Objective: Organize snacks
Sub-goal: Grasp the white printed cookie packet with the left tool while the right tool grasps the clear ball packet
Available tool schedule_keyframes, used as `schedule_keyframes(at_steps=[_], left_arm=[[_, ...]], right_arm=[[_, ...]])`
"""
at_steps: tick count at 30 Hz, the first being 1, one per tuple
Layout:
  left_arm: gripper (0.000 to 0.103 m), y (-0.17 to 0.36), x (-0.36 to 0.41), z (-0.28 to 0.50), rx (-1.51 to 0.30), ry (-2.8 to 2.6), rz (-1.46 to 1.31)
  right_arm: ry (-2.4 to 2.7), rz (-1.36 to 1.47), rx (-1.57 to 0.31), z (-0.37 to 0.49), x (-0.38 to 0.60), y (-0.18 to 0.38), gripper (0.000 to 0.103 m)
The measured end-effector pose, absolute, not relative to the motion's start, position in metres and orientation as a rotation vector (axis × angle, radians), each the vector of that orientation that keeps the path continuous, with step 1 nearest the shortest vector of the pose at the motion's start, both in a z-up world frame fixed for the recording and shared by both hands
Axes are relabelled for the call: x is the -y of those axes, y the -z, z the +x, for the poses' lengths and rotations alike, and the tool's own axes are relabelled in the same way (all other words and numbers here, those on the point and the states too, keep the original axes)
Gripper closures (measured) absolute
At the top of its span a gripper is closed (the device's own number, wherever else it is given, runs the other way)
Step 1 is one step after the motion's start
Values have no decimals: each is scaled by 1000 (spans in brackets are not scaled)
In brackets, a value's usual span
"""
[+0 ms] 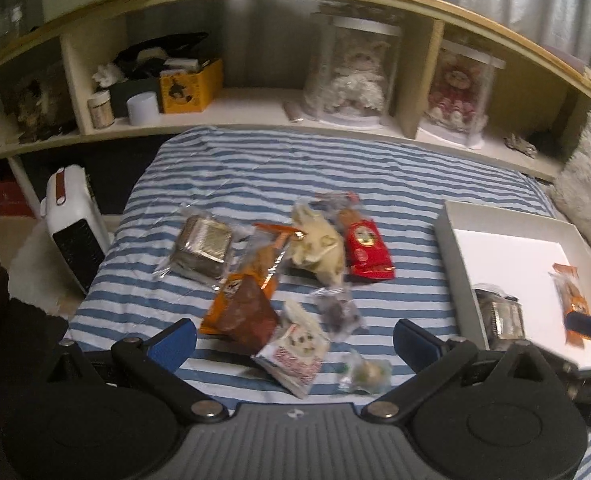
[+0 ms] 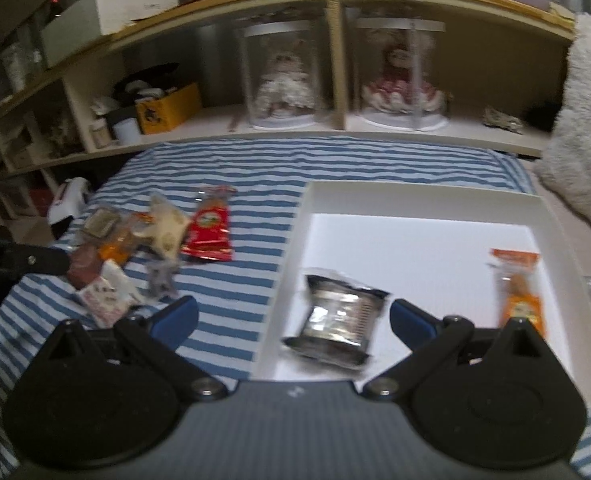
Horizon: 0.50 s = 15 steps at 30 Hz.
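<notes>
Several wrapped snacks lie on the blue-striped bed: a red packet (image 1: 365,250), a cream packet (image 1: 321,250), a silver-foil cake (image 1: 203,250), an orange packet (image 1: 247,280), a brown packet (image 1: 249,316) and a white-pink packet (image 1: 295,354). My left gripper (image 1: 295,342) is open, just above the white-pink packet. A white tray (image 2: 415,200) on the right holds a silver-foil cake (image 2: 337,314) and an orange packet (image 2: 519,296). My right gripper (image 2: 293,320) is open and empty, over the tray's silver cake.
A wooden shelf (image 1: 255,116) with doll cases, a yellow box (image 1: 189,86) and jars runs behind the bed. A white heater (image 1: 73,224) stands on the floor at left. A fluffy white cushion (image 2: 583,128) lies at the right.
</notes>
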<state>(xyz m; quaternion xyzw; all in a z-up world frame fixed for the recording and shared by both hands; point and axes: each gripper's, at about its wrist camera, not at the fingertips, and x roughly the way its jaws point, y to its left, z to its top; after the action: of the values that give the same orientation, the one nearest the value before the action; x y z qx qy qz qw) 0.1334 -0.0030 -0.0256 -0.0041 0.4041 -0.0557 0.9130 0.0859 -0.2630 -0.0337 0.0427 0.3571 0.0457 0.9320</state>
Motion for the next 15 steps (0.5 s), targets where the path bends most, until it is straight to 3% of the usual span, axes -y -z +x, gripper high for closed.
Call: schedule_keyframes(at_steps=[7,15], left_arm=[[0,43,-7,144,-843,182,16],[0,43,-5,148,-779,291,39]], right_arm=[[-227,9,-627,91,233,59,0],[-367,-80,-637,116,202,82,0]])
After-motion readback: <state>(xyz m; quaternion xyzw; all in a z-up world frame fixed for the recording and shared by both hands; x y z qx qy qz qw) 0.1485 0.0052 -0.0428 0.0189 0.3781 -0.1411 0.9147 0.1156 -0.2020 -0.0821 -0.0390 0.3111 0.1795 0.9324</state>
